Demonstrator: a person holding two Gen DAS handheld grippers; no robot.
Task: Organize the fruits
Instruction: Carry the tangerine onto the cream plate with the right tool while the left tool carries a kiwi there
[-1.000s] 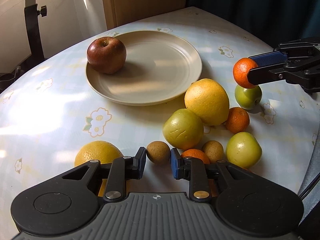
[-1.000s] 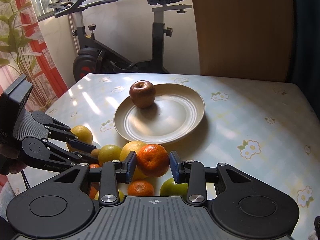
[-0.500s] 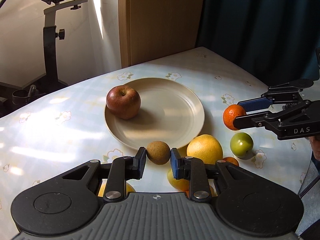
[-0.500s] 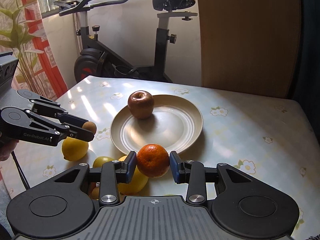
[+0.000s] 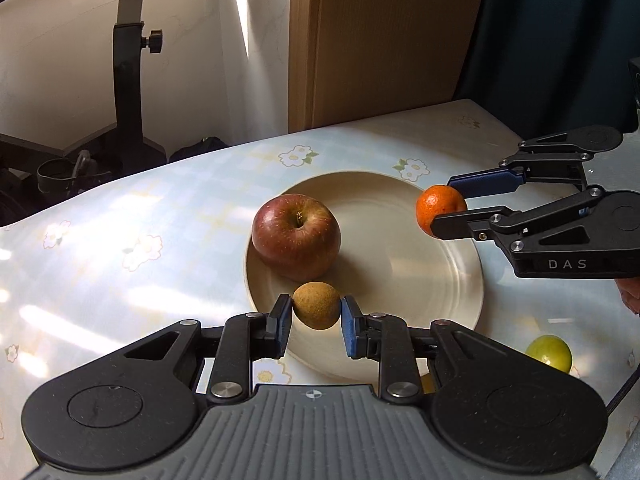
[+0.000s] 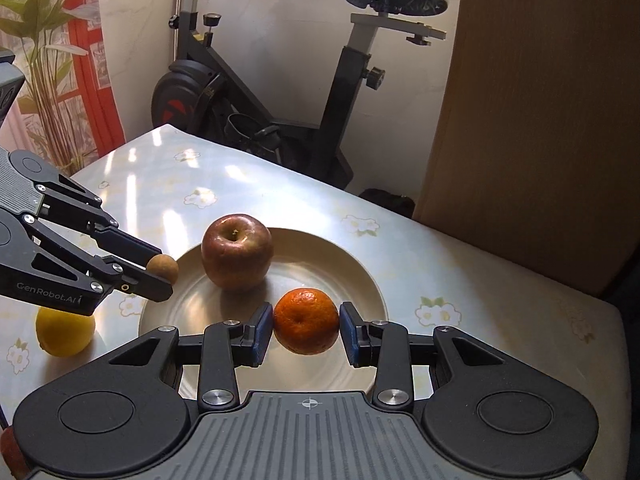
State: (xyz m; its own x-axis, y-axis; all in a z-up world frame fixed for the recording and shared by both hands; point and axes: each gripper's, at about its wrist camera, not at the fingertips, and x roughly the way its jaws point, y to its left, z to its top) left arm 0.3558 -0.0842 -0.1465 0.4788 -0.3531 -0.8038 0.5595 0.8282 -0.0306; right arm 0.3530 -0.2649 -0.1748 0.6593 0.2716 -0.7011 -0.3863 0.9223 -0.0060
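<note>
Our left gripper [image 5: 316, 326] is matte black with blue finger pads [image 5: 349, 332], silver pivot screws and a ribbed grey housing; its side reads "GenRobot.AI". Our right gripper [image 6: 306, 330] matches it, marked "DAS" on the side, with a black cable trailing behind.

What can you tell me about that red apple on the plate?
The apple is large and round, deep red with yellowish streaks and a glossy, speckled skin. It sits upright, its stem dimple facing up, on the left part of the cream plate. Only the plate touches it; the brown fruit held in the left gripper is close by it.
</note>
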